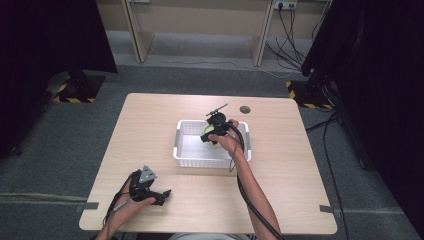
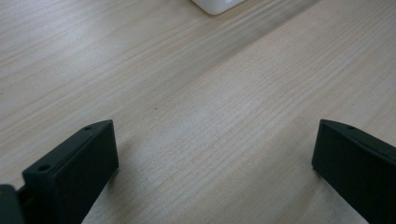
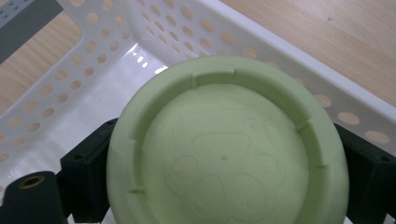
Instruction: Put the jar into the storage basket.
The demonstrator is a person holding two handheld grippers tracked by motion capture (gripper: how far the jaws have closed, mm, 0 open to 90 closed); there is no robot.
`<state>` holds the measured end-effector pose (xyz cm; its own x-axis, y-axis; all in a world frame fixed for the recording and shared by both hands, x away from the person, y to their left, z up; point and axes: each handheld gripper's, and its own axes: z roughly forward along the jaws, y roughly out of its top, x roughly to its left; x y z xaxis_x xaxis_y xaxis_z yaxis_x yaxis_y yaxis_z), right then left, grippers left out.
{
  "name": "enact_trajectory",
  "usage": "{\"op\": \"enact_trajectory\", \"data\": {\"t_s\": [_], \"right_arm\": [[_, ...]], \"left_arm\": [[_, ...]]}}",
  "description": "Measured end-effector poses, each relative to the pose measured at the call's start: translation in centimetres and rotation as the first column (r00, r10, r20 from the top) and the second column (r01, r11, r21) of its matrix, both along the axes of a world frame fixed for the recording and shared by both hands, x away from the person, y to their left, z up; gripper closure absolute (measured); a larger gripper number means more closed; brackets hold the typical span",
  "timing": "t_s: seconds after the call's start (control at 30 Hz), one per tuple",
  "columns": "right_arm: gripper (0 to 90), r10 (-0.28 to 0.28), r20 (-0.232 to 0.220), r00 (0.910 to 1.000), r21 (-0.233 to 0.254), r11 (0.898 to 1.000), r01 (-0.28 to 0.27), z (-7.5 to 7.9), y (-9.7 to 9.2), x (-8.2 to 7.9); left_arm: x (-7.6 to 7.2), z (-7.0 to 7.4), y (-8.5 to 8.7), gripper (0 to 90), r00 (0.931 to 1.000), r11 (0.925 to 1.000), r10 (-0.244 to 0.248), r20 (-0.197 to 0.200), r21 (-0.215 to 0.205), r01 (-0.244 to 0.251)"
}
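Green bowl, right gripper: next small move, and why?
Probably lower it a little and open the jaws. The right gripper holds the green bowl upside down inside the white basket, so it looks ready to set down. The left gripper is open on the table.

— We see a pale green round plastic bowl [image 3: 229, 149], its underside faintly embossed with curly outlines.

— We also see a white perforated plastic basket [image 3: 116, 60] dotted with round holes, on the light wood-grain table [image 2: 196, 93]; black jaws.
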<state>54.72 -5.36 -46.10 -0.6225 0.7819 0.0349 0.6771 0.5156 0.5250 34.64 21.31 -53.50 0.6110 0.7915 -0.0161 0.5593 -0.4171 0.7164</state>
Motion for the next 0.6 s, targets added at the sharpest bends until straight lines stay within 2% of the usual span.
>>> {"op": "enact_trajectory", "data": {"t_s": [0.23, 0.33, 0.6], "right_arm": [[11.2, -0.003, 0.007, 1.0000, -0.005, 1.000, 0.003, -0.9, 0.5, 0.2], [11.1, -0.007, 0.027, 0.9996, -0.008, 1.000, 0.007, -1.1, 0.4, 0.2], [10.6, 0.001, 0.031, 0.9995, -0.013, 1.000, -0.001, -1.3, 0.4, 0.1]], "left_arm": [[0.0, 0.0, 0.0, 0.0, 1.0000, 1.0000, -0.001, 0.000, 0.002, 0.001], [0.0, 0.0, 0.0, 0.0, 1.0000, 1.0000, 0.000, 0.001, -0.001, 0.000], [0.0, 0.0, 0.0, 0.0, 1.0000, 1.0000, 0.000, 0.000, -0.001, 0.000]]}}
